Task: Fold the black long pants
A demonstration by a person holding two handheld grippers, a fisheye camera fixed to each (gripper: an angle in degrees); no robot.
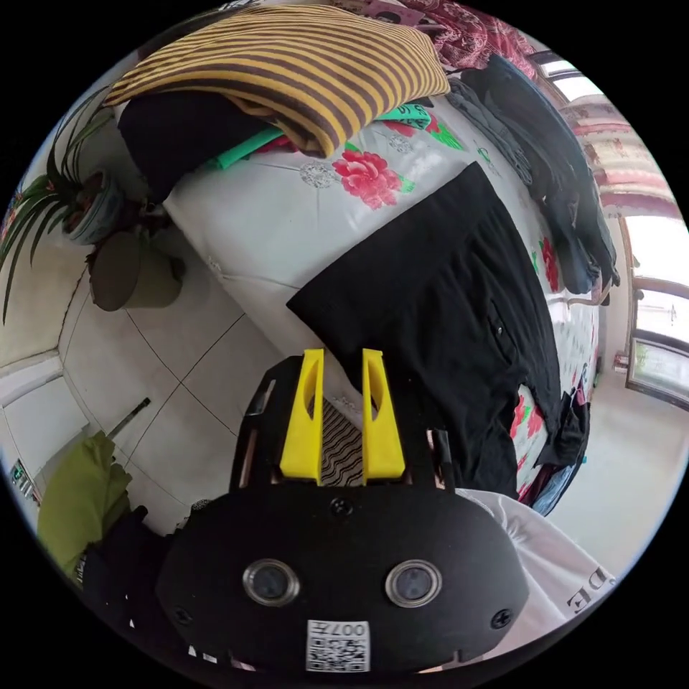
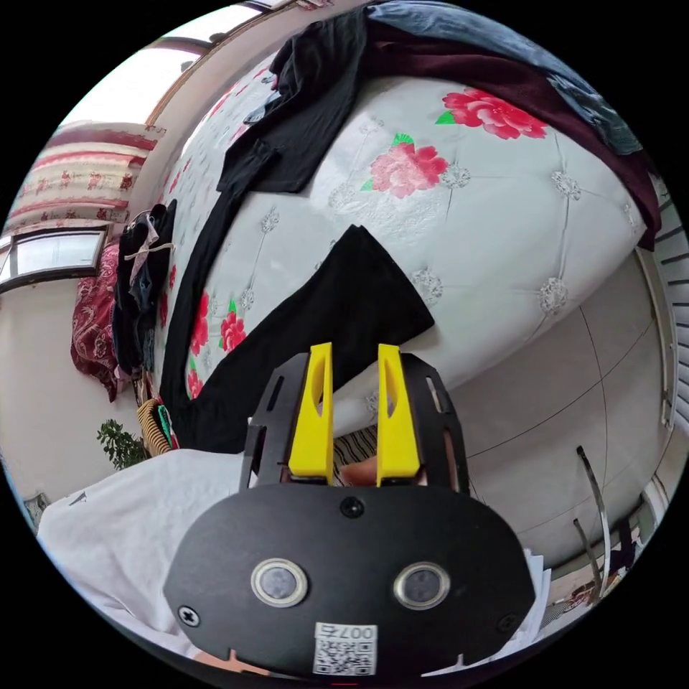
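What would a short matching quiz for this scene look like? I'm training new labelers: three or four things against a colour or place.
Things:
1. black long pants
2. striped garment
3. potted plant
4. left gripper fingers

Descriptions:
A. yellow
B. yellow and brown, folded on a stack
C. on the floor beside the bed
D. spread flat on the flowered bed cover

Pairs: 1-D, 2-B, 3-C, 4-A

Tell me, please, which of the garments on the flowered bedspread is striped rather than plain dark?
The yellow-and-brown striped folded garment, lying atop a black folded piece at the bed's corner. The black long pants spread flat beside it and the dark clothes heaped beyond are unpatterned.
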